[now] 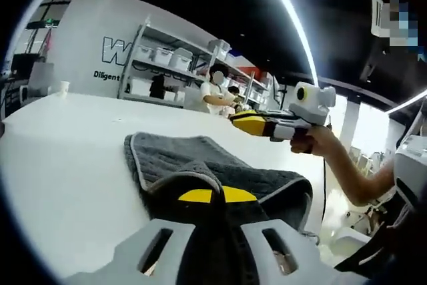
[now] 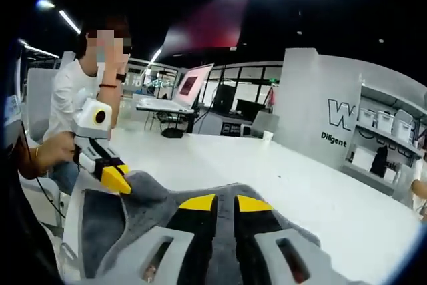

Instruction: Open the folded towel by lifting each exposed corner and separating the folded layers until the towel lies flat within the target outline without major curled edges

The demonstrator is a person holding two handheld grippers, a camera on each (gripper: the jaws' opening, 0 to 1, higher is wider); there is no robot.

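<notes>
Left gripper view: own left tongs (image 1: 218, 195) at 6 o'clock, yellow tips close together, pinching a raised fold of the grey towel (image 1: 200, 158). Towel spread on the white bench (image 1: 67, 165), reaching from the middle toward 5 o'clock, pale trim along its edges. Far corner at 11 o'clock of the cloth lying flat; near part humped up around the tips. Right tongs (image 1: 235, 118) coming in from 3 o'clock, held in a hand (image 1: 312, 139), hanging above the towel's far edge and not touching it here. Yellow tips look together, but cannot tell for sure if they grip anything. White shelves (image 1: 167, 65) with boxes at 12 o'clock, a white cup (image 1: 63, 87) at 10 o'clock on the bench, a seated person (image 1: 215, 91) beyond the bench.

Right gripper view: own right tongs (image 2: 225, 203) at 6 o'clock, yellow tips near each other with a thin dark gap, grey towel (image 2: 150, 195) bunched just under and around them. Cannot tell whether cloth is caught between the tips. Left tongs (image 2: 115, 178) at 8 o'clock, yellow tip down on the towel's raised edge. Laptop (image 2: 180, 91) with open lid at 11 o'clock on the bench, a person in a white shirt (image 2: 73, 98) at 9 o'clock.
</notes>
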